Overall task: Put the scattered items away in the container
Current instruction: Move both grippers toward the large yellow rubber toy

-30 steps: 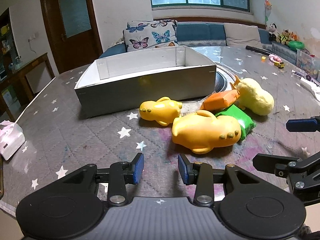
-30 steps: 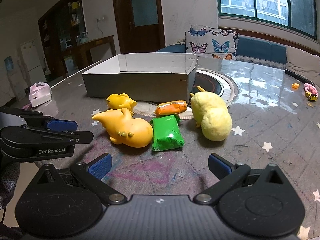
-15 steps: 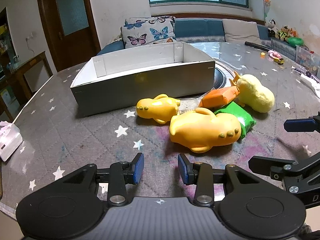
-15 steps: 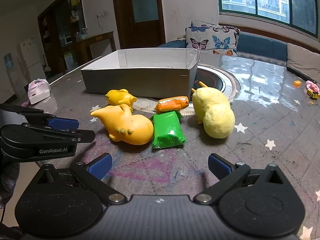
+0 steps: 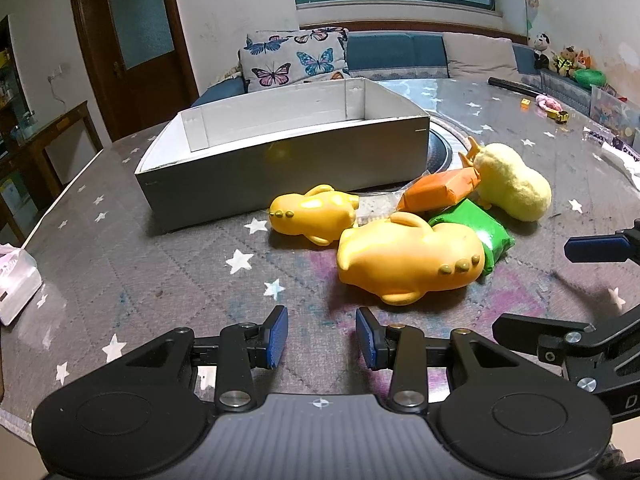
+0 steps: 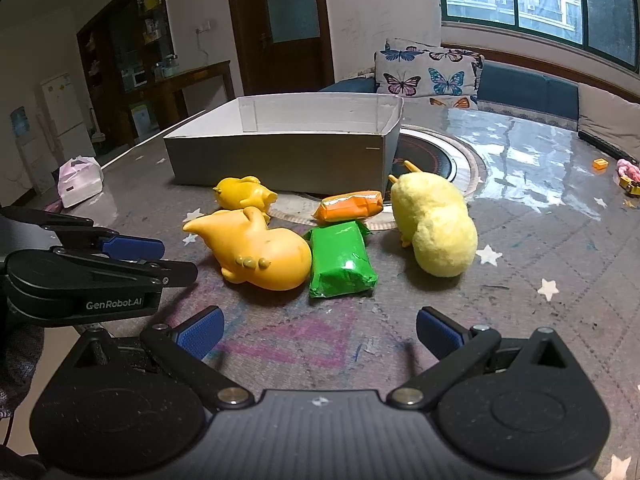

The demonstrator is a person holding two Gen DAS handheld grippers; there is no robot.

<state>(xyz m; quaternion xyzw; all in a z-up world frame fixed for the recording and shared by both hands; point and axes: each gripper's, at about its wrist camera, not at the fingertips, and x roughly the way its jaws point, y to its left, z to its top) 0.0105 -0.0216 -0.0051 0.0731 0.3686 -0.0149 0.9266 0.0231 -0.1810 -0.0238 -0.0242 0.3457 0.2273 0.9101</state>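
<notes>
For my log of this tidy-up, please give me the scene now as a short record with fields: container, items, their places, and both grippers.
container: open grey cardboard box, white inside; no items visible in it
items on table: large yellow rubber duck, small yellow rubber duck, green packet, orange packet, fluffy yellow plush chick
places: all five lie outside the box, in front of its near wall; large duck touches green packet
left gripper: open, empty, short of large duck
right gripper: open wide, empty, facing green packet

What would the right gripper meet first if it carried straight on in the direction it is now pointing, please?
Most likely the green packet, which lies directly ahead of the open right gripper on the table; how far off it lies is hard to judge.
</notes>
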